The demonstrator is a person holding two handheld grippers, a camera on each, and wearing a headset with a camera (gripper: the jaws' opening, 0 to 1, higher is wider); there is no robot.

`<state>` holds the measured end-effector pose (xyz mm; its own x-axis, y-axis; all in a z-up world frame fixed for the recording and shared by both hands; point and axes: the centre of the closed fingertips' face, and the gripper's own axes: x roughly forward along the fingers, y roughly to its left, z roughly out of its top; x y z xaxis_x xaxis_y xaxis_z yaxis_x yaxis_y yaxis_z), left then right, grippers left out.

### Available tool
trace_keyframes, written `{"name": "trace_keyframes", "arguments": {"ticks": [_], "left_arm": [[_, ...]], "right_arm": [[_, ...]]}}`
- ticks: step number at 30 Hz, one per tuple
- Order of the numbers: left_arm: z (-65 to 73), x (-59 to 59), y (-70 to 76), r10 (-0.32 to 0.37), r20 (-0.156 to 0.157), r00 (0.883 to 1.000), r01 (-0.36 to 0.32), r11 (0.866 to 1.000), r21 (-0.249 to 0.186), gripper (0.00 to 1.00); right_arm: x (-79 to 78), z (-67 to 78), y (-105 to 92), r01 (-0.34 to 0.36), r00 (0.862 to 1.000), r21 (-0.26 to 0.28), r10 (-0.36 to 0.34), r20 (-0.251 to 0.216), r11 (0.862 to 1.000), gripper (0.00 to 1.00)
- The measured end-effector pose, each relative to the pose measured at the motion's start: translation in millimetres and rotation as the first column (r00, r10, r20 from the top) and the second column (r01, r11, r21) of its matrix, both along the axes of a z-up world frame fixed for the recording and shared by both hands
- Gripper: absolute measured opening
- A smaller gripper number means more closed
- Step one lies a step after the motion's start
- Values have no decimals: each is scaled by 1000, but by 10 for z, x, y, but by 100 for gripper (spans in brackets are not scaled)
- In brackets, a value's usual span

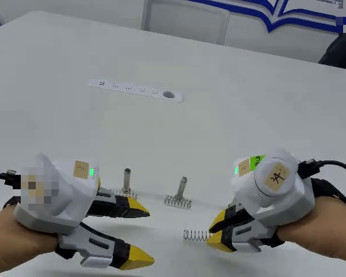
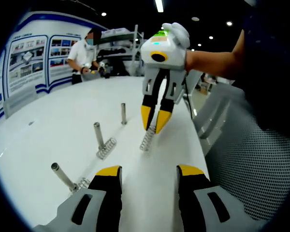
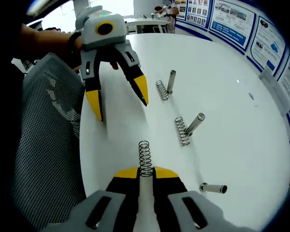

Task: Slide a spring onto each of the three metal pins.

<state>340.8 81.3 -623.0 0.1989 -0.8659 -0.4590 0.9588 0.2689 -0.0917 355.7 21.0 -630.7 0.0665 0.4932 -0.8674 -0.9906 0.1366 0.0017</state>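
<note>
The white plastic body of the right gripper (image 1: 218, 234) hides the patch of smooth white table (image 1: 219, 115) just behind it in the head view. Its black, yellow-tipped fingers are closed on one end of a thin silver wire coil spring (image 3: 145, 157). The spring pokes straight out ahead of the tips and sits low over the table. How far the coil runs back between the fingers is hidden, and I cannot tell whether its free end touches the surface.

The left gripper (image 1: 149, 236) has its fingers spread wide with nothing between them. Their tips point toward the right fingers, and the held spring lies in the space between the two pairs.

Just beyond the left fingers stands an upright silver metal pin (image 1: 127, 180), a plain smooth cylinder. A small loose coil spring (image 1: 124, 193) sits at its foot. The coil is too small to tell whether it rings the pin's base or only lies against it. Between the two pairs of fingers and a little farther out is a tilted silver metal pin (image 1: 183, 186) with a second loose coil spring (image 1: 177, 201) at its base, and the same doubt applies there.

In the right gripper view a short bare silver pin (image 3: 212, 187) lies to the right of the closed fingers. Its outline is stretched by the lens, so its true lean is unclear.

Far beyond both pairs of fingers lies a flat white power strip (image 1: 135, 90), its sockets no more than small dark marks. A grey mesh chair back (image 3: 48, 145) sits left of the right fingers, cut off at the edge.
</note>
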Motion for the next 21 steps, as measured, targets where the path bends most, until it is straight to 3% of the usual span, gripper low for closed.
{"name": "trace_keyframes", "arguments": {"ticks": [9,21], "left_arm": [[-7,-33,-115,-62,15,998,62,998,11,37],[-72,-41,-185,-107,48,993,104,992,68,23]], "right_arm": [[-104,60,207,-50,999,8,50,-2,999,11],[-186,81,348,-75,997,19,76,-12,997,11]]}}
